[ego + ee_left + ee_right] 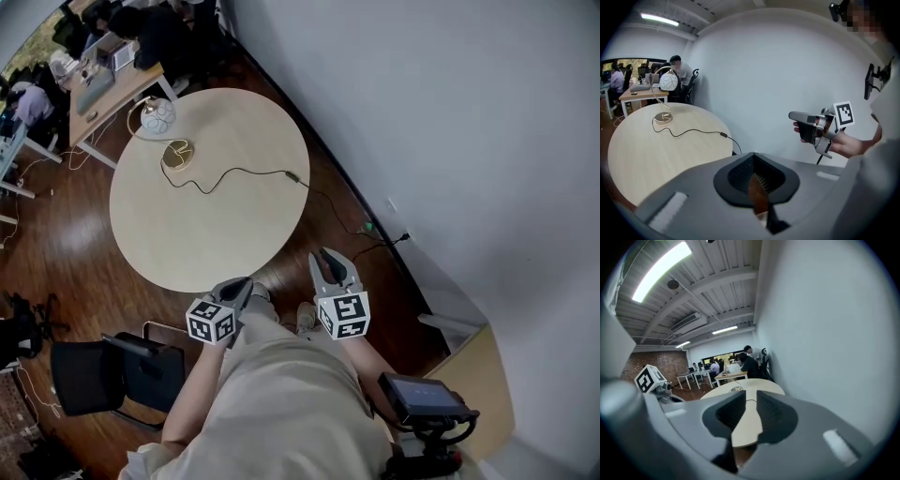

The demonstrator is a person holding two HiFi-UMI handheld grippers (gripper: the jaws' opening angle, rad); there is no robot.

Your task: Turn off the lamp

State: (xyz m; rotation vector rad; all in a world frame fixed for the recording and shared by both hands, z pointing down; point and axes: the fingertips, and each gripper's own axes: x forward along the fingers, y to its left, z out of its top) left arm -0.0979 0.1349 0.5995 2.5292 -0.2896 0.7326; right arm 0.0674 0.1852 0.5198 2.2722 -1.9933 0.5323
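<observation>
The lamp has a white globe shade [157, 115] on a thin curved arm and a brass base [176, 155]. It stands at the far left of the round pale table [216, 234]. Its black cord [234, 172] runs right across the table to an inline switch [292, 175] near the edge. Both grippers hang in the air at the table's near edge, well short of the lamp. My left gripper [238, 286] is shut and empty. My right gripper [336, 267] is open with nothing between its fingers. The left gripper view shows the lamp base [663, 118], the switch [723, 135] and the right gripper [797, 122].
A black chair [112, 370] stands at the table's near left. Behind the table are desks [108, 89] with seated people. A white wall [450, 141] runs close along the right, where the cord reaches a floor-level socket [386, 234]. A wooden board [483, 375] lies at lower right.
</observation>
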